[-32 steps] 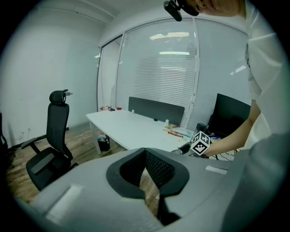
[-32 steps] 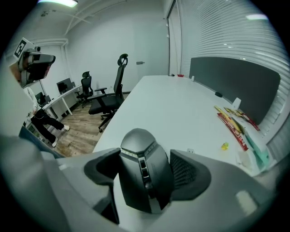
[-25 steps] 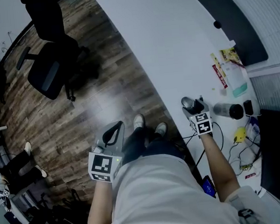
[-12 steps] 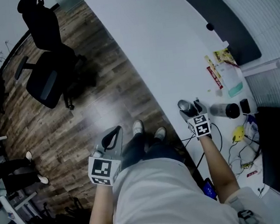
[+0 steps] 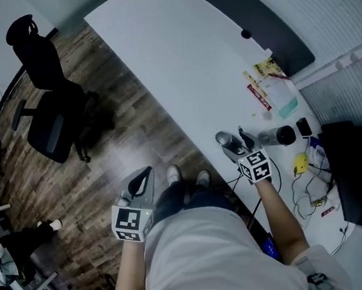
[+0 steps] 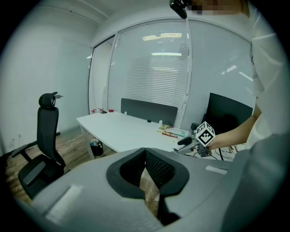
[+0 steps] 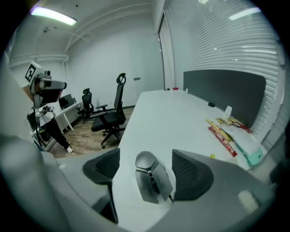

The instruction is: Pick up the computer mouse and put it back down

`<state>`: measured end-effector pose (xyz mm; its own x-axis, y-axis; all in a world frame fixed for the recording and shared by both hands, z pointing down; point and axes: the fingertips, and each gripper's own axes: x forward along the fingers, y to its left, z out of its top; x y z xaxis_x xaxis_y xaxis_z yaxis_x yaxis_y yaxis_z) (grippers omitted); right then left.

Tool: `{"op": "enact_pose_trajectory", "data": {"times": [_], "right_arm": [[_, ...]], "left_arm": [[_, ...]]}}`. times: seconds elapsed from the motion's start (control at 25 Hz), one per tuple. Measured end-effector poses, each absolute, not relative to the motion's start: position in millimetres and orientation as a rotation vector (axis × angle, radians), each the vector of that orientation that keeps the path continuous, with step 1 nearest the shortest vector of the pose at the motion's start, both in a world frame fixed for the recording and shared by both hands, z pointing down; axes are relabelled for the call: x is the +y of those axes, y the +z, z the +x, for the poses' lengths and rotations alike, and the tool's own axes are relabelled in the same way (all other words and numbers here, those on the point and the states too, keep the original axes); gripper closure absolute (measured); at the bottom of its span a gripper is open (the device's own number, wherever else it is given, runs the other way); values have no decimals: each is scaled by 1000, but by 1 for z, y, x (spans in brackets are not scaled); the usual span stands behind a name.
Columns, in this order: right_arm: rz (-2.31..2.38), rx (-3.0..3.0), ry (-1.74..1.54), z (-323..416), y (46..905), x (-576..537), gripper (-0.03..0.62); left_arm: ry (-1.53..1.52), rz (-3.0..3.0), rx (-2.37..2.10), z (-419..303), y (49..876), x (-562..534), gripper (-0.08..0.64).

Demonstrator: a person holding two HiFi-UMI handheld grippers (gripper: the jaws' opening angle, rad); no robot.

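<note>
The grey computer mouse (image 7: 152, 179) lies on the white table (image 5: 171, 52) near its front edge, its cable trailing back toward me. My right gripper (image 7: 147, 158) hovers just over it with jaws spread wide, a pad on either side and a clear gap at the left pad. In the head view the mouse (image 5: 227, 140) shows just ahead of the right gripper (image 5: 234, 141). My left gripper (image 5: 146, 172) hangs over the wooden floor, away from the table, empty. Seen in its own view, the left gripper (image 6: 145, 150) has its tips together.
A black cylinder (image 5: 278, 136), a small yellow object (image 5: 301, 162) and loose cables lie right of the mouse. Snack packets (image 5: 261, 84) sit further back by a dark divider panel (image 5: 251, 18). A dark monitor (image 5: 354, 174) stands at the right; an office chair (image 5: 46, 116) is on the floor.
The right gripper has lifted a little while the mouse stays on the table between its jaws. The left gripper has kept its place. The head view has swung.
</note>
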<state>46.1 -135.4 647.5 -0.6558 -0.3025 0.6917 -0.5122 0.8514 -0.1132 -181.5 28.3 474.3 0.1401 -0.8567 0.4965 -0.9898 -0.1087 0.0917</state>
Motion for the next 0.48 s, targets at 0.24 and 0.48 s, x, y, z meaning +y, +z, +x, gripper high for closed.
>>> {"op": "enact_pose_trajectory", "data": {"times": [0.24, 0.48], "right_arm": [[669, -2426, 424, 50, 591, -133, 245], [813, -2494, 416, 72, 538, -130, 343]], "left_arm": [[442, 2140, -1683, -158, 469, -3, 551], [423, 2282, -1565, -125, 463, -40, 551]]}}
